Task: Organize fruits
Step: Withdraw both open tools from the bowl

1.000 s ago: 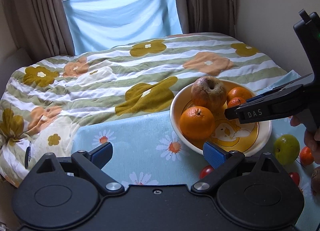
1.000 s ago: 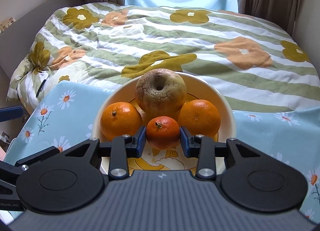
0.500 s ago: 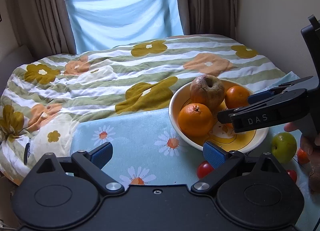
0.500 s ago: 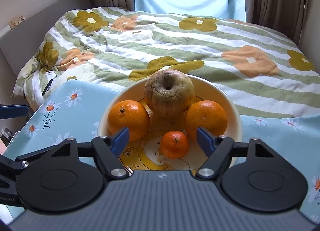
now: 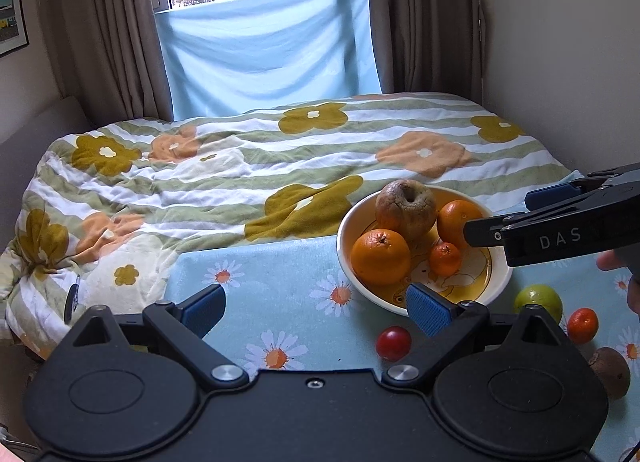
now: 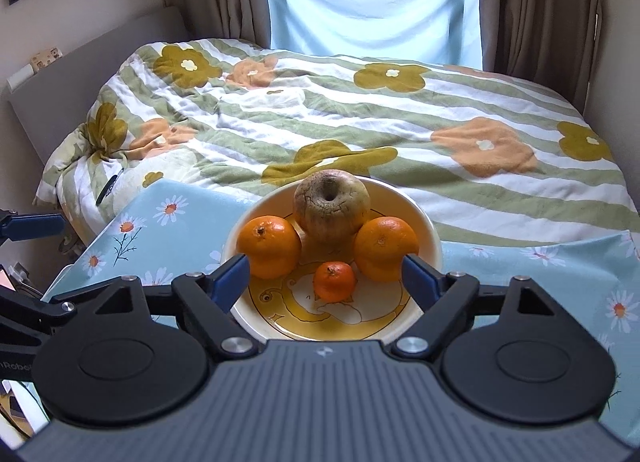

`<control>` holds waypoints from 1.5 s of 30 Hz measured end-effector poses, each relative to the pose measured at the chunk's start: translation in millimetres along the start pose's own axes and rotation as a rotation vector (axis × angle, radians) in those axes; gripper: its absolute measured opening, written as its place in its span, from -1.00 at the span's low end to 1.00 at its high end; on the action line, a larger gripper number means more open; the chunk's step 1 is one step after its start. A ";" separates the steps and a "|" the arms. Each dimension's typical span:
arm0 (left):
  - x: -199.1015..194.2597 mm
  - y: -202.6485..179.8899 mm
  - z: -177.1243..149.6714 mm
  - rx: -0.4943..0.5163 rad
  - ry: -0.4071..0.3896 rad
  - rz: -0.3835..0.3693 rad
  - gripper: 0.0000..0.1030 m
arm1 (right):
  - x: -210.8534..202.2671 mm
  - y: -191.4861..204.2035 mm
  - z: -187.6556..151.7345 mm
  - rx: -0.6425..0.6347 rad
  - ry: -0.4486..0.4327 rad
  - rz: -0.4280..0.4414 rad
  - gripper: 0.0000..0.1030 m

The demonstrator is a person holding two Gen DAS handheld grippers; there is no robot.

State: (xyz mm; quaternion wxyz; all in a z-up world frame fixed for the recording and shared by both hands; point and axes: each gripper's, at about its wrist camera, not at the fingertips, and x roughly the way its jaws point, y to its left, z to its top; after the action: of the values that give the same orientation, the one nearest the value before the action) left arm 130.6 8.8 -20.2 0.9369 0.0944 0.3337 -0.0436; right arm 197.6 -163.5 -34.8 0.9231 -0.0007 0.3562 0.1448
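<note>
L gripper (image 5: 314, 308) hangs low over the daisy-print cloth (image 5: 280, 302), jaws wide apart, nothing btwn them. Nearest it, loose on the cloth: a red cherry-size fruit (image 5: 393, 343) just ahead of its R finger, then off to the R a green fruit (image 5: 538, 301), a small tangerine (image 5: 583, 325) beside it, and a brown wrinkled fruit (image 5: 609, 371) at the frame edge. R gripper (image 6: 326, 276) sits at the near rim of the bowl (image 6: 430, 238), jaws spread, empty; a small mandarin (image 6: 334, 281) lies in the bowl btwn and just past the tips, not touched. Behind it two oranges, L (image 6: 268, 247) and R (image 6: 385, 248), w/ a shrivelled brownish apple (image 6: 331, 206) at the back, touching both. Beyond the bowl: flowered bedspread (image 6: 360, 122), then curtained window. Progress, my read: four fruits bowled, at least four left out on the cloth, so roughly halfway. Next likely a pick from the loose ones on the R.
</note>
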 end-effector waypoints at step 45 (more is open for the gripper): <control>-63.6 3.7 -81.4 -0.019 0.017 0.066 0.93 | -104.4 20.7 -123.6 0.127 0.006 -0.094 0.95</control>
State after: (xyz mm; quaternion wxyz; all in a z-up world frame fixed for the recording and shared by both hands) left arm 31.7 30.3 -41.2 0.9358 0.0968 0.3388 -0.0086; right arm 37.3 -184.5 -56.2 0.9260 0.0405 0.3670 0.0783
